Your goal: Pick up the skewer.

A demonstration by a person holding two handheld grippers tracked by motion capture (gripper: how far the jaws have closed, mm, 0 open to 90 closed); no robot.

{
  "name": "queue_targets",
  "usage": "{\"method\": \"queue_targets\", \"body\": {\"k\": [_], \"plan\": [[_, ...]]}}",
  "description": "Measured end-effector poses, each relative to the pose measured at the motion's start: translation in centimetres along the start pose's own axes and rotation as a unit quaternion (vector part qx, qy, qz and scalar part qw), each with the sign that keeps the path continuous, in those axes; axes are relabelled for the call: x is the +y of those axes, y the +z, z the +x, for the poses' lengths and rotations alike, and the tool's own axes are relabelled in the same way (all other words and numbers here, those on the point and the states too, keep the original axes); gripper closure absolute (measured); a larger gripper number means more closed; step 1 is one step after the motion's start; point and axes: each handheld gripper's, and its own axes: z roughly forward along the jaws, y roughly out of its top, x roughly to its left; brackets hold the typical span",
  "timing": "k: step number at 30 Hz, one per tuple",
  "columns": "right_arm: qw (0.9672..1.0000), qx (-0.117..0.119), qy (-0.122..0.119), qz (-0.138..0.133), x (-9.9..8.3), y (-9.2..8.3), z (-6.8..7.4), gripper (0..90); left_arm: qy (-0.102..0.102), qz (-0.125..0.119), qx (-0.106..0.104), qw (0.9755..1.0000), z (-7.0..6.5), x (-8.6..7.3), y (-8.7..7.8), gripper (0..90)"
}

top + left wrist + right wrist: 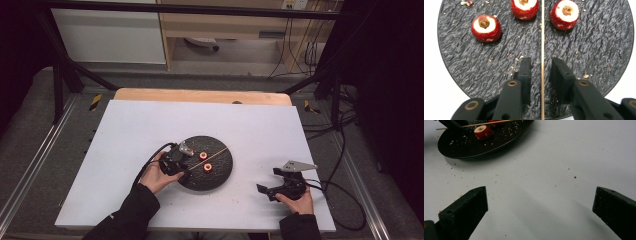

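A round black slate plate [220, 172] lies at the middle of the white table. On it are cored red fruits [203, 155] [207, 167] and a thin wooden skewer [216, 151]. In the left gripper view three fruits [486, 28] [524, 8] [564, 14] sit beyond the jaws. My left gripper [185, 151] is low over the plate's left part. The skewer [542, 37] runs between its jaws [541, 62], with a narrow gap on each side, so the pads do not press it. My right gripper [268, 180] rests to the right of the plate, wide open [540, 195] and empty.
Crumbs are scattered on the plate [599, 50] and on the white table top [150, 125]. In the right gripper view the plate [461, 147] with a fruit [482, 132] lies at the upper left. A dark frame and cables surround the table.
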Motion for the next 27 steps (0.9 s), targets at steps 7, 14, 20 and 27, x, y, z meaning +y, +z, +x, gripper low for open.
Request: {"method": "queue_targets", "body": {"k": [7, 14, 20, 27], "plan": [[1.0, 0.001, 0.0, 0.001, 0.0, 0.02, -0.01, 0.7, 0.011, 0.009, 0.007, 0.9999, -0.13, 0.23, 0.22, 79.7], [1.0, 0.002, 0.0, 0.001, 0.0, 0.02, 0.0, 0.8, 0.021, 0.017, 0.013, 0.9996, -0.38, 0.53, 0.4, 86.7], [1.0, 0.002, 0.0, 0.0, 0.01, 0.01, -0.03, 0.7, 0.027, 0.022, 0.017, 0.9993, -0.67, 0.78, 0.42, 87.6], [1.0, 0.0, 0.001, 0.0, 0.01, -0.04, -0.02, 0.7, 0.024, 0.005, 0.022, 0.9995, -0.79, 0.6, -0.28, 88.1]]}}
